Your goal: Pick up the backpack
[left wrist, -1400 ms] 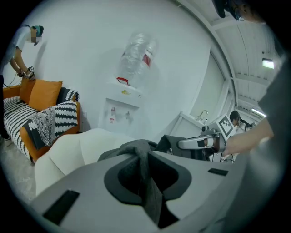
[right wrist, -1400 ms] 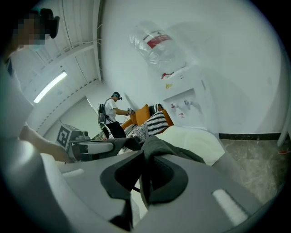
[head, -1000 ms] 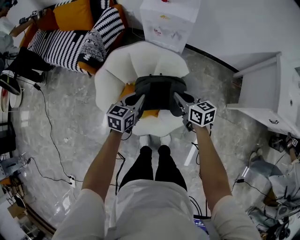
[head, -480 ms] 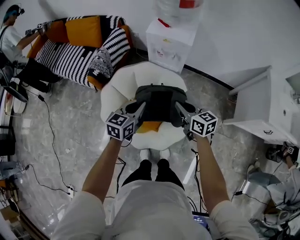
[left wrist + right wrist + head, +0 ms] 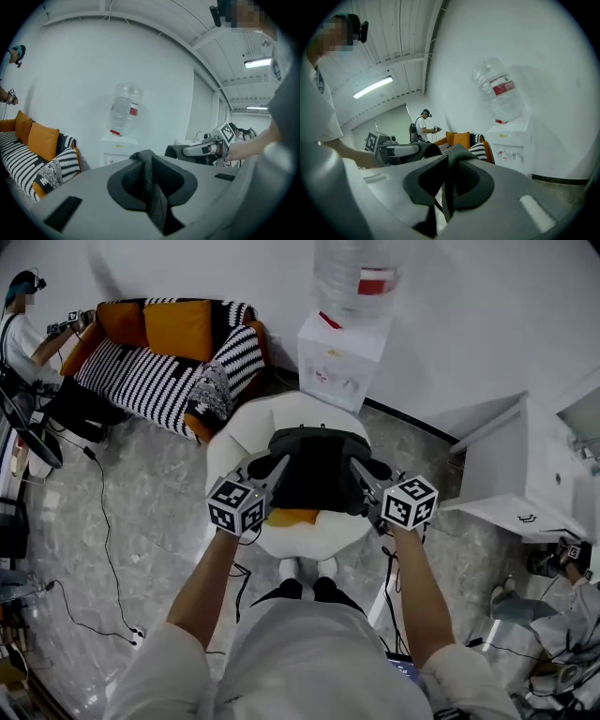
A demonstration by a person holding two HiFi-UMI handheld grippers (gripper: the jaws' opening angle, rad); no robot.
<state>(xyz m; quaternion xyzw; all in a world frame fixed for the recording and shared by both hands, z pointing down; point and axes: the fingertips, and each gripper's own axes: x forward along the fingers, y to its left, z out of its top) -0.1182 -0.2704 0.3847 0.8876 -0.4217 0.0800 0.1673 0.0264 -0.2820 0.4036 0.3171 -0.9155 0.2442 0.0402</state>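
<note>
The backpack [image 5: 317, 468] is at the centre of the head view, over the white chair [image 5: 236, 427] and slung between my two tools. The left gripper [image 5: 276, 469] is nearly closed, its jaws pinching a flat dark strap [image 5: 151, 187]. The right gripper [image 5: 360, 472] is nearly closed too, on the other strap [image 5: 450, 180].

I'd judge it a soft fabric bag: the body should sag and swing under the straps, and thin webbing could creep through the pads if the load tilts. A strap on each side seems the right place to hold, with both hands kept level. It doesn't look heavy (only a guess, it holds a rounded shape).

As a container, the backpack shows no opening from above and its contents are hidden. At upper centre a clear water bottle [image 5: 354, 277] stands inverted on a white dispenser [image 5: 339, 367]; I can't tell its fill level.
</note>
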